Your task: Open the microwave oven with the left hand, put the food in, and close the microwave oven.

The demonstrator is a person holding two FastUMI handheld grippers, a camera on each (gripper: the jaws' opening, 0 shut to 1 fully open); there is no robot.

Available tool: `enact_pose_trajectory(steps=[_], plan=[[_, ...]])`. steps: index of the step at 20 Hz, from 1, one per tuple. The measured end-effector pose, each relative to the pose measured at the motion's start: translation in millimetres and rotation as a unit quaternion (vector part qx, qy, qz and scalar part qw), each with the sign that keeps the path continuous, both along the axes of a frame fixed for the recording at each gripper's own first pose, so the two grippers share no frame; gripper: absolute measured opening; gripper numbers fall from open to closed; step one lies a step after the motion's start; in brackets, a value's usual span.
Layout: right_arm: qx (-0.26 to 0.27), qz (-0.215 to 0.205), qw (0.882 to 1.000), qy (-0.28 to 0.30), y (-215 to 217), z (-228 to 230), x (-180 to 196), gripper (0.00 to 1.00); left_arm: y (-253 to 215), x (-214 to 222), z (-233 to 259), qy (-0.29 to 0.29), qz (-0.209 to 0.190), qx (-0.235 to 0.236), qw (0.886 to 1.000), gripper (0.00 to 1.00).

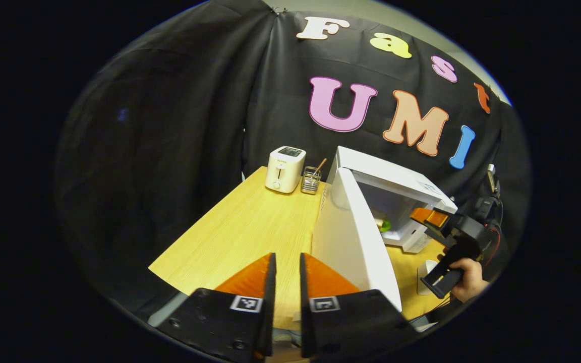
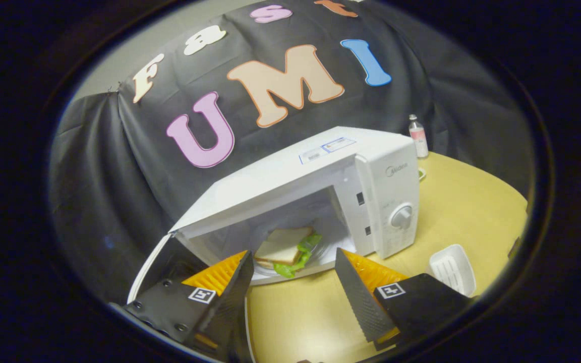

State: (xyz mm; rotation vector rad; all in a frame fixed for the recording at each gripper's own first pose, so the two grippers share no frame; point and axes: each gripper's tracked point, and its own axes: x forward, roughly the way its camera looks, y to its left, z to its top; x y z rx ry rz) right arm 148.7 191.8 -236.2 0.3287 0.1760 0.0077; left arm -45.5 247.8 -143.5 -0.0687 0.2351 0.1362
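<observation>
1. At the centre of the right gripper view, we see the sandwich (image 2: 288, 249), bread with green lettuce, lying on the glass plate (image 2: 321, 258) inside the microwave oven (image 2: 321, 171); in the left gripper view a sliver of it (image 1: 383, 224) shows right of centre, past the door's edge.
2. The oven's door (image 1: 353, 242) stands swung wide open, its white panel filling the middle of the left gripper view; in the right gripper view its edge (image 2: 144, 275) runs down the lower left.
3. We find the right gripper (image 2: 290, 267) at the bottom of its own view, fingers spread wide and holding nothing, just in front of the oven's mouth; at the right of the left gripper view it (image 1: 429, 217) is held by a hand (image 1: 467, 277).
4. The left gripper (image 1: 285, 275) sits at the bottom centre of its view, fingers nearly closed with a narrow gap, gripping nothing, above the wooden table (image 1: 240, 237).
5. Farther out, a white toaster (image 1: 285, 169) and a wire holder (image 1: 310, 180) stand at the table's far edge, left of the oven.
6. In the right gripper view, a small white tray (image 2: 452, 267) lies at lower right, and a bottle (image 2: 417, 135) stands behind the oven at upper right.
</observation>
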Motion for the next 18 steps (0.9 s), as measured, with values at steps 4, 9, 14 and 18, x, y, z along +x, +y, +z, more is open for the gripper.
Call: enact_pose_trajectory(steps=[4, 9, 14, 18], plan=[[-0.013, 0.003, 1.0, -0.006, -6, 9, -27, 0.9, -6, -2, -7, 0.013, -0.007, -0.014, 1.0, 0.01], [-0.033, -0.005, 0.999, 0.009, -18, -8, -56, 0.99, -19, -6, -20, 0.034, -0.021, -0.02, 0.999, 0.0], [-0.065, -0.026, 0.997, 0.037, -49, -20, -86, 1.0, -40, -7, -27, 0.044, -0.043, -0.017, 0.998, 0.01], [-0.081, -0.05, 0.995, 0.033, -77, -9, -108, 1.0, -59, -4, -34, 0.056, -0.057, -0.023, 0.997, 0.01]])
